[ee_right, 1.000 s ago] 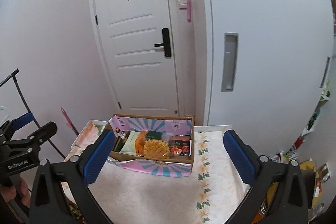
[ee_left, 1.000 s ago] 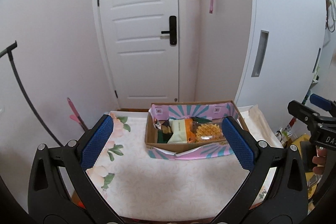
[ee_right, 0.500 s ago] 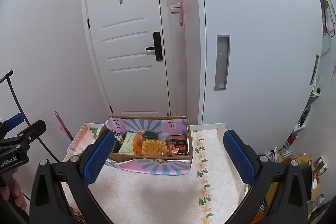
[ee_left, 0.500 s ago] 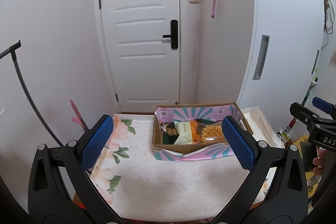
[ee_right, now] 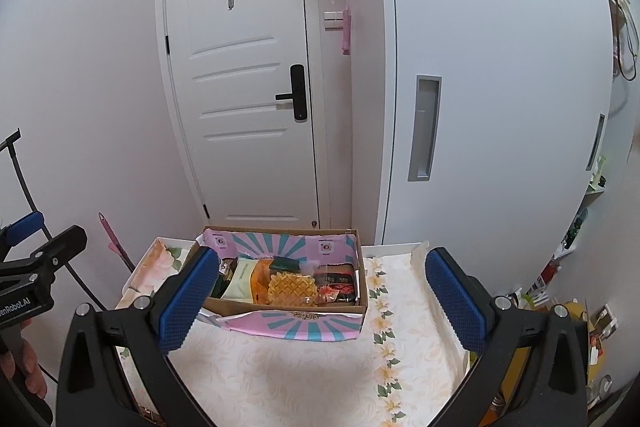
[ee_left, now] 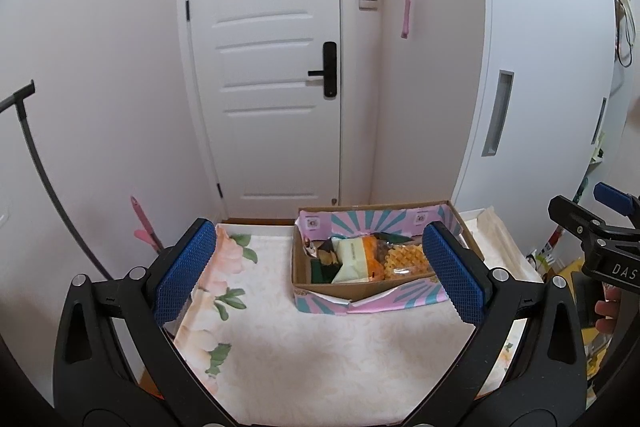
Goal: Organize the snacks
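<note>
A cardboard box [ee_left: 360,289] with pink and teal flaps stands at the far side of a small table [ee_left: 304,355] covered by a floral cloth. It also shows in the right wrist view [ee_right: 280,311]. Inside lie several snack packs: a pale green pack [ee_left: 352,261], an orange pack [ee_left: 370,255], a waffle pack [ee_left: 404,259] and a red and black pack [ee_right: 338,285]. My left gripper [ee_left: 320,271] is open and empty, held back above the table's near part. My right gripper [ee_right: 324,297] is open and empty too.
A white door [ee_left: 264,75] and white walls stand behind the table. A white cabinet [ee_right: 480,107] rises at the right. A pink-handled tool [ee_left: 144,227] leans by the wall at the left. Cluttered items [ee_right: 568,311] sit on the floor at the right.
Both grippers have drawn back and risen, so the box looks smaller and lower. Both stay open. The box and snacks have not moved.
</note>
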A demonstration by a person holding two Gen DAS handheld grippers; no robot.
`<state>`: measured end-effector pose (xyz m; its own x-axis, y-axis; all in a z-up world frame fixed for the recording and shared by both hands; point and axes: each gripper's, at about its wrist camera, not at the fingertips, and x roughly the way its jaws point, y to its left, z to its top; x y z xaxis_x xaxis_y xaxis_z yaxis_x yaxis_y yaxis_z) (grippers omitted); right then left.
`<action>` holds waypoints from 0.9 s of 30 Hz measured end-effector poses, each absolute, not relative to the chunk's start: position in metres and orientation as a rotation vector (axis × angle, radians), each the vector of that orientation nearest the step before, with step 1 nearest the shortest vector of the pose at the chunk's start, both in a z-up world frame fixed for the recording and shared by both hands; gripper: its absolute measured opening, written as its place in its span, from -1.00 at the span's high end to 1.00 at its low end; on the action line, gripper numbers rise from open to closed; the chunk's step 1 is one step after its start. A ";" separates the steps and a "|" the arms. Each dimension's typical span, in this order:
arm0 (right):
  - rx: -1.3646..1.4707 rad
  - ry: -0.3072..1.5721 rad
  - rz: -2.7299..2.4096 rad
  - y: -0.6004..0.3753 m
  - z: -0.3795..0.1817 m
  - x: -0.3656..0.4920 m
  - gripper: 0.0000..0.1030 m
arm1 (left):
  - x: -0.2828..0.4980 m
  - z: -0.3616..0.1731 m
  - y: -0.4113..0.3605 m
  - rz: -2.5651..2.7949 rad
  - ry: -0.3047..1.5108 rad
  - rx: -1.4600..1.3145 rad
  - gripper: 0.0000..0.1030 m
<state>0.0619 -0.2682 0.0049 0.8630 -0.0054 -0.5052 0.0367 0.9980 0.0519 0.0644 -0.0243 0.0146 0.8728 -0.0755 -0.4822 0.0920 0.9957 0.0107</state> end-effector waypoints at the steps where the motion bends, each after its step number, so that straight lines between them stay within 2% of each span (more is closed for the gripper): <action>1: 0.060 0.529 -0.022 -0.268 0.005 0.062 -0.99 | 0.065 0.014 -0.024 -0.088 0.502 0.033 -0.99; 27: 0.062 0.534 -0.024 -0.265 0.003 0.070 -0.99 | 0.076 0.009 -0.023 -0.064 0.493 0.065 -0.99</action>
